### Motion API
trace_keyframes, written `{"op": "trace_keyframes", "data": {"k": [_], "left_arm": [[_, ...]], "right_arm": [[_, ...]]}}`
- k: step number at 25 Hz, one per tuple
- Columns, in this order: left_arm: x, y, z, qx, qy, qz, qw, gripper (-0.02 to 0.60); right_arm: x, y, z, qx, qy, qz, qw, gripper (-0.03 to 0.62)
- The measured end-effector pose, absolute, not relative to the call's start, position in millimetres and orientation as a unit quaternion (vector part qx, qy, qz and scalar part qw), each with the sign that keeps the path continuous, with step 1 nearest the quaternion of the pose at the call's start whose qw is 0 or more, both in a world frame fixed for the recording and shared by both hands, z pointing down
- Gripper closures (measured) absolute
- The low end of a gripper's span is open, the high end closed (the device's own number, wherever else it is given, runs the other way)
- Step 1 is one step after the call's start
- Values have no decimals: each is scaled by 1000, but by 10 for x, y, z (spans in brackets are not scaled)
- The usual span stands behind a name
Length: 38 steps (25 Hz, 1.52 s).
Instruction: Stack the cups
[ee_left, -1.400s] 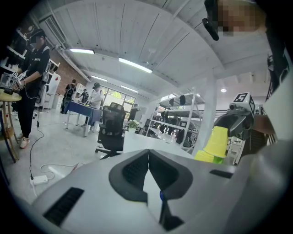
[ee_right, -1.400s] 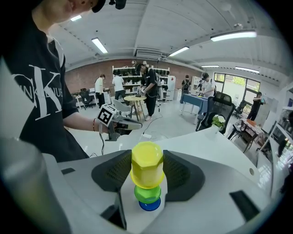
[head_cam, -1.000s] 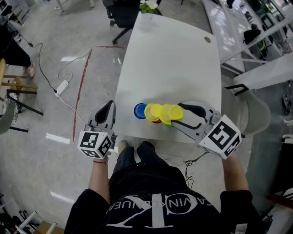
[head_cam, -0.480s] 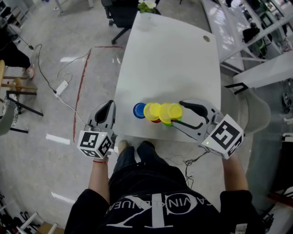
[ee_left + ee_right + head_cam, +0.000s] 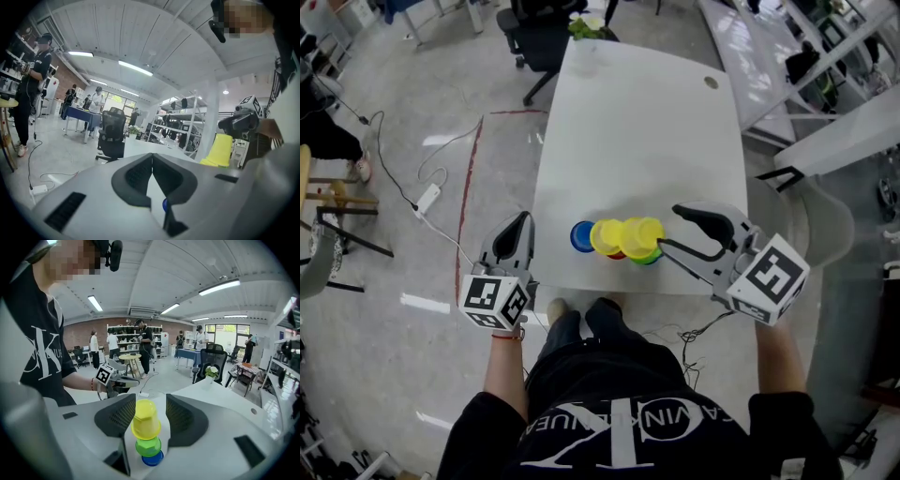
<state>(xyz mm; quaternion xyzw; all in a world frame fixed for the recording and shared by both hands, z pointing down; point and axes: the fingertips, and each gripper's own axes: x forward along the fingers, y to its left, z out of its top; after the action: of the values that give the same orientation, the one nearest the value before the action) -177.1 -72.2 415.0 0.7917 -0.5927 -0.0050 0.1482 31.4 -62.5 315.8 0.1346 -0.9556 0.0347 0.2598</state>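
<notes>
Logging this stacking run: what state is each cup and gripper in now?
left gripper: fingers shut, empty.
right gripper: fingers apart, just been closing; yellow cup between them, unclamped.
yellow cup: upside down, above the green cup.
green cup: upside down, partly hidden.
red cup: mostly hidden by second yellow cup.
blue cup: mostly uncovered, row's left end.

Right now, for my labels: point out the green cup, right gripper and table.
green cup (image 5: 149,446), right gripper view, its middle.
right gripper (image 5: 668,228), head view, between its fingertips.
table (image 5: 647,122), head view, bare top.
</notes>
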Motion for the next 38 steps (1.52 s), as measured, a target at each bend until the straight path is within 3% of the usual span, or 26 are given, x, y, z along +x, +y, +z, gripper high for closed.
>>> {"op": "trace_keyframes", "data": {"k": [7,14,28,38], "left_arm": [[-1754,-825,3964,800,-587,1,127,577],[-1724,-913,3765,806,-582,6,105,577],[-1715,-1048,3322,813,-579,8,64,577],[-1784,-1118,3136,809,-585,-11,61,577]], "right_arm": [[540,-763,3103,201,-953,40,224,478],[894,-969,3004,297,-941,75,140,579],[1219,-1137,3125,382,-917,97,57,583],[1336,-1214,3184,419,-903,80,44,583]]}}
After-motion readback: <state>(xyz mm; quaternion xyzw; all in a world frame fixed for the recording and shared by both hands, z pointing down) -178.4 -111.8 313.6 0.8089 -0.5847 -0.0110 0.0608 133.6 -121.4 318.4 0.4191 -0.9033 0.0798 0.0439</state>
